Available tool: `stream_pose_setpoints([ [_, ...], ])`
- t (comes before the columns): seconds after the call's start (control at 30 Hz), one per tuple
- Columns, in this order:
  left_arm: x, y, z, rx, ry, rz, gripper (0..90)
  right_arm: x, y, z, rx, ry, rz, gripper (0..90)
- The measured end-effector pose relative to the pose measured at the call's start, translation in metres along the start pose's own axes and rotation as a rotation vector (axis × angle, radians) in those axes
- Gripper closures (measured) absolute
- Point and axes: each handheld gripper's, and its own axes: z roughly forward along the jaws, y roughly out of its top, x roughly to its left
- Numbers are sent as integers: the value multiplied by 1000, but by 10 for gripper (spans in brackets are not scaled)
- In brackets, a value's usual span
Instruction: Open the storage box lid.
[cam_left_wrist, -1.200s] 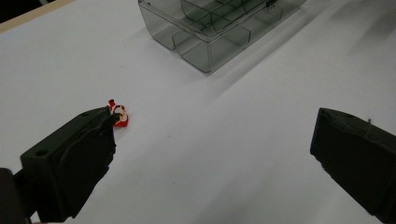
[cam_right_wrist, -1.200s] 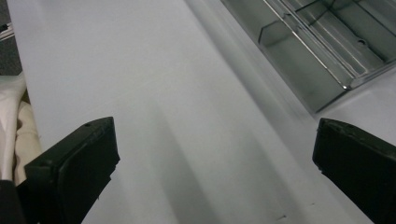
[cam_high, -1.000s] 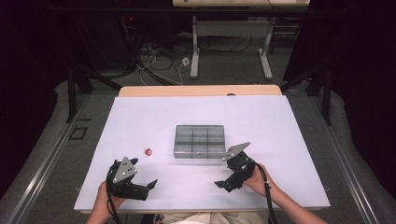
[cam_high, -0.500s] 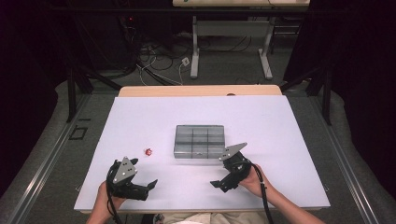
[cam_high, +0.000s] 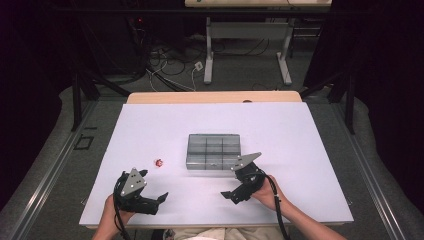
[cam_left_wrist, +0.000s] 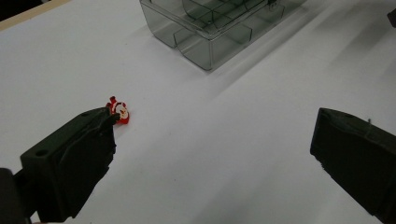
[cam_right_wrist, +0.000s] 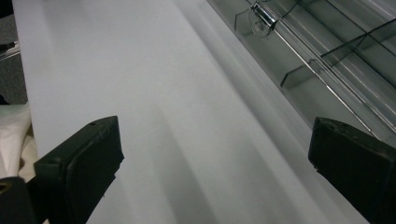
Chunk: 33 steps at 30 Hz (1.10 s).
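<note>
While apart, both tongs (cam_high: 161, 198) agape.

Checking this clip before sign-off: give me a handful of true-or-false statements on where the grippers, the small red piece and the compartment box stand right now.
1. The left gripper has its jaws wide apart with nothing between them. True.
2. The small red piece lies inside a compartment of the clear box. False: it lies on the white table, to the left of the box and apart from it.
3. The right gripper is shut on the box's latch. False: its jaws stand open over bare table, with the box beside them.
4. In the left gripper view, the red piece shows just past the tip of the left-hand jaw. True.
5. The box's compartments that show look empty. True.
</note>
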Motion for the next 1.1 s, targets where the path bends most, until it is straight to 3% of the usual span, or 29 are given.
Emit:
stream_pose_setpoints([
  [1.1,0,0,0,4,5,4,1,4,10,15,-58,-56,21,229],
])
